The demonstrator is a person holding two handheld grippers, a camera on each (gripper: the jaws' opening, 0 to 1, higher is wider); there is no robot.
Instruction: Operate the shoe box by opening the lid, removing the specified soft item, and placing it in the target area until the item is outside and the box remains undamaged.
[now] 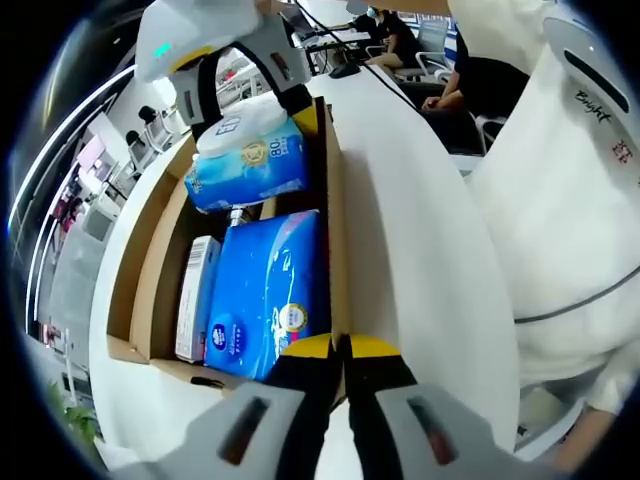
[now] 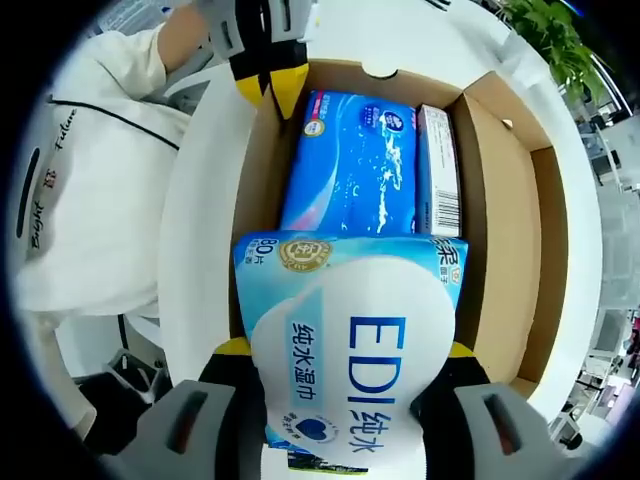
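Right gripper (image 2: 345,365) is gripping the EDI wet-wipes pack (image 2: 350,350) between its jaws, holding it above the open shoe box (image 2: 505,200). Left gripper (image 1: 340,350) is pinching the box's near wall, jaws nearly closed. A blue tissue pack (image 1: 268,290) and a slim white carton (image 1: 195,295) are lying inside.

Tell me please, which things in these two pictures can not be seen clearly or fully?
- Right gripper view: the lower end of the wet wipes pack is cut off by the bottom edge; it also hides the right gripper fingertips.
- Both views: the box floor, covered by the blue tissue pack and small carton.
- Left gripper view: the left gripper covers the box wall it pinches.
- Right gripper view: the carton's print is too small to read.
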